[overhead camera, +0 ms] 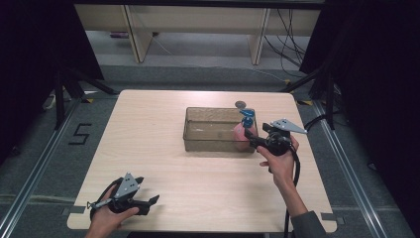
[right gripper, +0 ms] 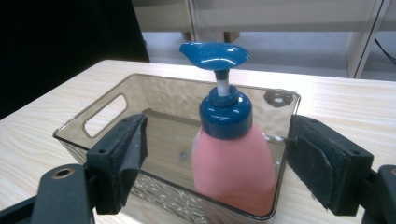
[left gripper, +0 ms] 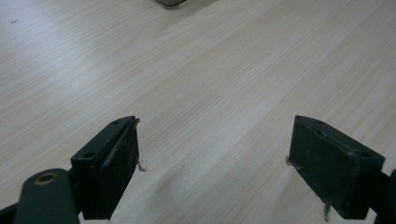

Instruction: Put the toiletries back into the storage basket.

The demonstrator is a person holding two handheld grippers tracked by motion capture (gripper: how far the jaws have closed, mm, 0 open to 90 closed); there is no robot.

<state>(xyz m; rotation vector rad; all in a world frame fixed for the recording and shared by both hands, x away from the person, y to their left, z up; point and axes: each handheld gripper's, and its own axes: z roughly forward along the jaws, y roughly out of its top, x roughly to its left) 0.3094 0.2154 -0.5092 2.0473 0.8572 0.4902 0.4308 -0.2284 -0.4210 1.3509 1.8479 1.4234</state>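
Two grippers are working over the pale wooden table [overhead camera: 163, 148], and the pink pump bottle [right gripper: 233, 163] is standing upright inside the clear smoky plastic bin [right gripper: 107, 109], at the end nearest the right gripper [right gripper: 215, 158]. Its long axis is running straight up, blue collar above the pink body, with the blue pump head [right gripper: 215, 53] pointing its spout sideways, toward the left in the right gripper view. That gripper's jaws are standing spread on either side of the bottle, the pads clear of it and not pressing. From the high view the bottle [overhead camera: 242, 133] is sitting in the bin's right end, with the right gripper [overhead camera: 252, 140] just beside the bin wall [overhead camera: 208, 144]. The left gripper [overhead camera: 148, 201] is resting near the table's front left edge, well apart from the bin, its jaws spread wide over bare wood in the left gripper view [left gripper: 212, 163]. A taped figure 5 [overhead camera: 80, 134] is lying on the floor left of the table. No label is showing on the bottle's near side, and its base is blurring behind the rippled bin wall. A small dark round object [overhead camera: 240, 104] is lying beyond the bin, too small to identify.
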